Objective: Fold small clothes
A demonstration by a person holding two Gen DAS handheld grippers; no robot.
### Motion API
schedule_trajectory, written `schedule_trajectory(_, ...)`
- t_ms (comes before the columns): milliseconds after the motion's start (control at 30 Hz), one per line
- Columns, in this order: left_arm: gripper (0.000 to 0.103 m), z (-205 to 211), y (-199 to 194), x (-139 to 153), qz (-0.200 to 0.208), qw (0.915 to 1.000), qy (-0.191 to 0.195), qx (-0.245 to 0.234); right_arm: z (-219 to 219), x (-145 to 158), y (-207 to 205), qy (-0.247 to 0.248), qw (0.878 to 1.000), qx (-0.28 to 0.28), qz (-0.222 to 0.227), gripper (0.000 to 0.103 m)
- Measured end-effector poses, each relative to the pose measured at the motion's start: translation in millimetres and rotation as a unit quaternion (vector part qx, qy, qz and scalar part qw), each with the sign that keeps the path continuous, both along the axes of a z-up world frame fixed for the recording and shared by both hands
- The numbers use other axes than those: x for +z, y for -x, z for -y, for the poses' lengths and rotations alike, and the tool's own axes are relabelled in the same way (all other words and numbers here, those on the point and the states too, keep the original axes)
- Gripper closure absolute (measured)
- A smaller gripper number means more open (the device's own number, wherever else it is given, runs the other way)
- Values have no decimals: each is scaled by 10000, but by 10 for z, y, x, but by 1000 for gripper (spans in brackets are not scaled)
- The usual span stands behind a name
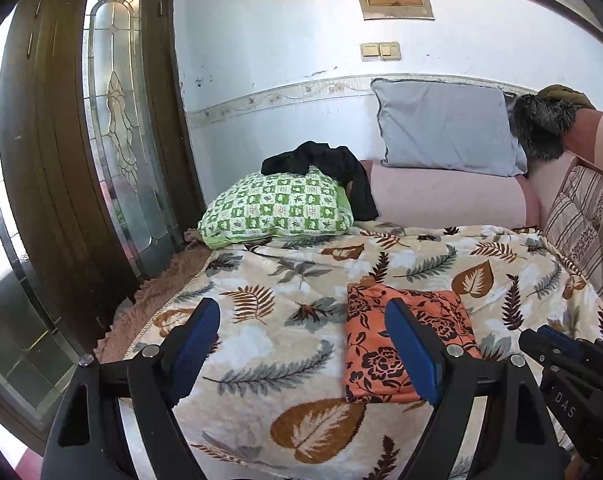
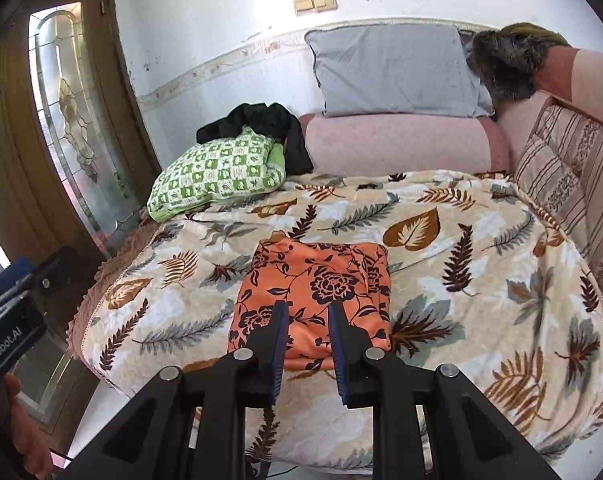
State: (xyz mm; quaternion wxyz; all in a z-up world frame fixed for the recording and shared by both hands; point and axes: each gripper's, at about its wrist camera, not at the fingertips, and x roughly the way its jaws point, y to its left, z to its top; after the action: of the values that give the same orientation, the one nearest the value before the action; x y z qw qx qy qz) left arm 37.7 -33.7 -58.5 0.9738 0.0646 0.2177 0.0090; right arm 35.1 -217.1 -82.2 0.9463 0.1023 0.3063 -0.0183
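Observation:
An orange garment with dark flowers (image 1: 405,340) lies folded into a flat rectangle on the leaf-print blanket (image 1: 293,320); it also shows in the right wrist view (image 2: 317,296). My left gripper (image 1: 301,312) is wide open and empty, held above the blanket with its right finger over the garment's left part. My right gripper (image 2: 308,308) is part open and empty, just above the garment's near edge. It shows at the right edge of the left view (image 1: 541,340).
A green checked pillow (image 2: 217,172) with a black garment (image 2: 269,128) on it lies at the far left. A grey pillow (image 2: 397,72) and pink bolster (image 2: 397,144) stand at the back. Striped cushions (image 2: 561,176) line the right. A glazed door (image 2: 73,120) is left.

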Motion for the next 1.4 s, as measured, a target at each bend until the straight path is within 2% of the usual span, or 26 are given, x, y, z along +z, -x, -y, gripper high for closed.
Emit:
schedule_trajectory(167,18,-38,8,6,-136,9998,110,-120,-23,53,59,-52,9999,48,113,79)
schedule_trajectory(400,18,-97,-9,30,-141,9997,176,2,-23,98,78,-44,9997,54,234,79)
schedule_trajectory(967,18,-162,-9,26,-183,9994,271,-85,-213,-37,-25,63,9997,244,26,79)
schedule_trajectory(1400,18,-199,7,53,-141,9991,364,-172,-303,-1,-13,203,9994,253,91,79)
